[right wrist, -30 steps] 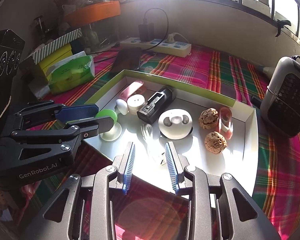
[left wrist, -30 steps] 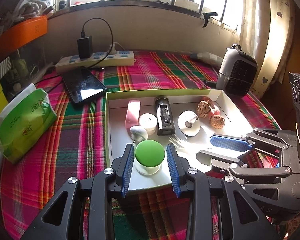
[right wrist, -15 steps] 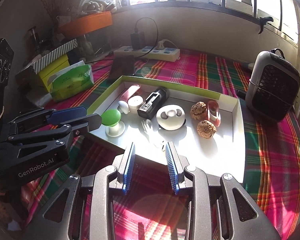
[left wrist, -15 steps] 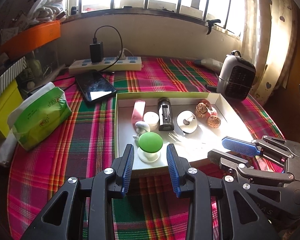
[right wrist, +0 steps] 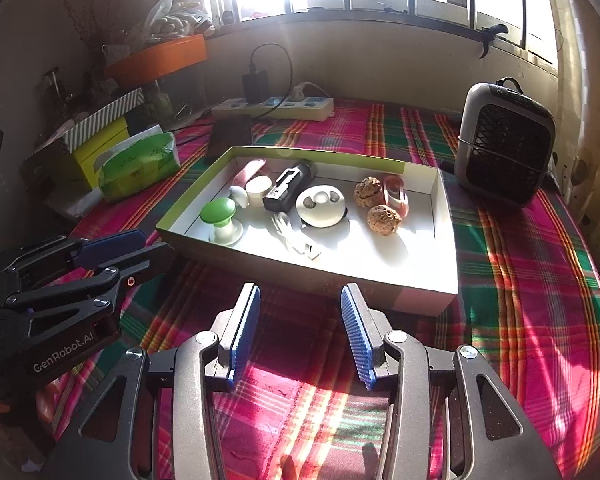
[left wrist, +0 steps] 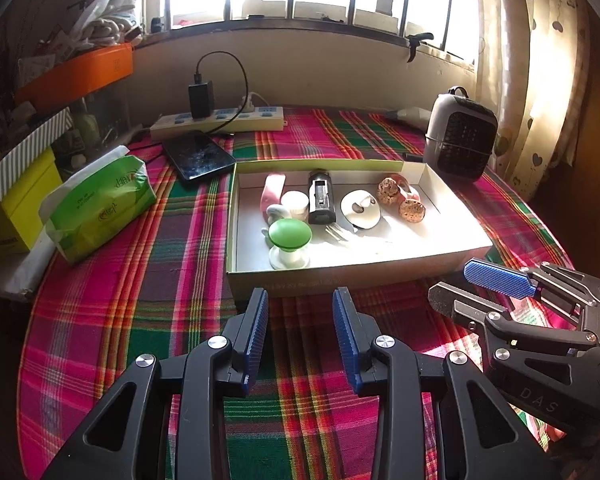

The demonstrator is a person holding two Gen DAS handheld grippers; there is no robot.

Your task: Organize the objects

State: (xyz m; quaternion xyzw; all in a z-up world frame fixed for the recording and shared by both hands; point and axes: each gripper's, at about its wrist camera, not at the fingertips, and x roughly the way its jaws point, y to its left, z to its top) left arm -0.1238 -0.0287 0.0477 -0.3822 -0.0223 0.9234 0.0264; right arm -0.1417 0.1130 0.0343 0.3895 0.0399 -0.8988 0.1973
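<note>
A shallow white box with a green rim point(left wrist: 452, 258) point(right wrist: 446, 216) sits on the plaid tablecloth. In it stand a green mushroom-shaped item point(left wrist: 290, 236) point(right wrist: 219, 212), a pink tube point(left wrist: 273, 191), a white round jar point(left wrist: 295, 203), a black device point(left wrist: 321, 196) point(right wrist: 288, 186), a white disc point(left wrist: 360, 210) point(right wrist: 321, 206), two brown walnuts point(left wrist: 412, 210) point(right wrist: 384, 220) and a white plastic fork point(right wrist: 288, 234). My left gripper point(left wrist: 300, 312) is open and empty, just in front of the box. My right gripper point(right wrist: 298, 312) is open and empty, also in front of the box.
A green tissue pack point(left wrist: 100, 204), a yellow box point(left wrist: 16, 208), a phone point(left wrist: 198, 156) and a power strip with charger point(left wrist: 216, 118) lie left and behind. A small grey heater point(left wrist: 460, 136) point(right wrist: 504, 140) stands right of the box. The round table's edge curves at both sides.
Both grippers have pulled back from over the box toward the near table edge. The left gripper left the green mushroom item standing in the box. Both stay open.
</note>
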